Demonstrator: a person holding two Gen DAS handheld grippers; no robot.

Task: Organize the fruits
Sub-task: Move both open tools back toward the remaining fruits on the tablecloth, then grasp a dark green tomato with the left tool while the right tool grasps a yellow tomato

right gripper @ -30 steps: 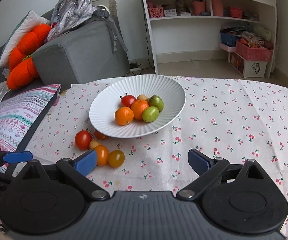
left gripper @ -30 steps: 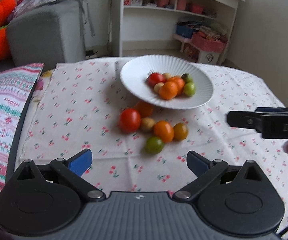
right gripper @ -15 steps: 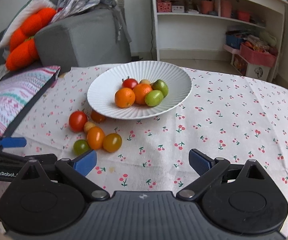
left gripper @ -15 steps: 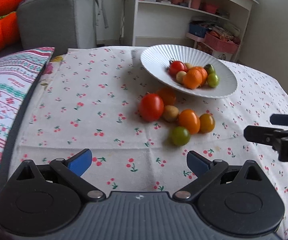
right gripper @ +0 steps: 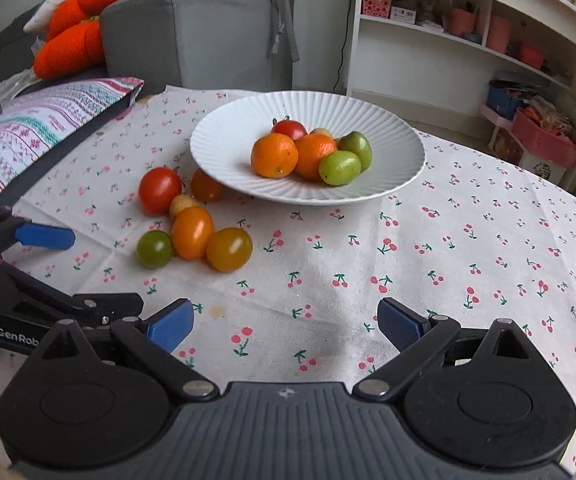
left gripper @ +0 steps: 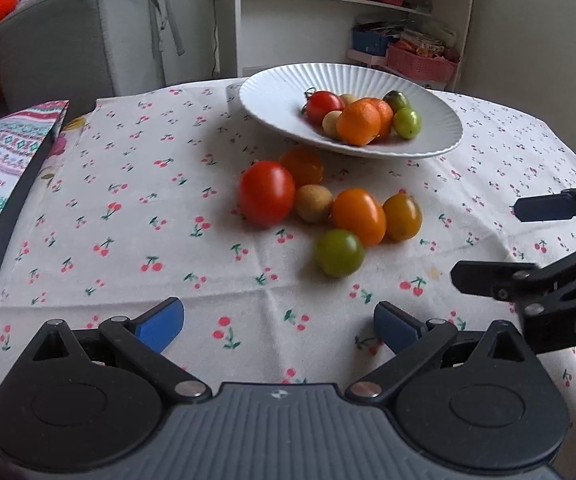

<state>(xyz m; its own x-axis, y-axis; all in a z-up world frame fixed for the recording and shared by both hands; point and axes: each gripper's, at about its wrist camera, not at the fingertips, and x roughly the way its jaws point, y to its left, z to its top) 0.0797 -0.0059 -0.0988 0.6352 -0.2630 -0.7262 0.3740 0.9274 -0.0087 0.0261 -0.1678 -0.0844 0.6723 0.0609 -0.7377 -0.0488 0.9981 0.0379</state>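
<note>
A white ribbed plate holds several fruits: oranges, green ones and a red tomato. In front of it, loose on the cherry-print cloth, lie a red tomato, an orange tomato, a yellow-orange one, a green one, a small tan fruit and another orange fruit. My left gripper is open and empty, just short of the green tomato. My right gripper is open and empty too, right of the loose group.
A patterned cushion lies along the table's left side. Behind it stands a grey sofa with orange plush toys. A white shelf unit with boxes and pink baskets lines the back wall.
Both grippers have moved forward and closer to the loose fruits, which now look larger. The right gripper has come in beside the left one. Nothing was picked up.
</note>
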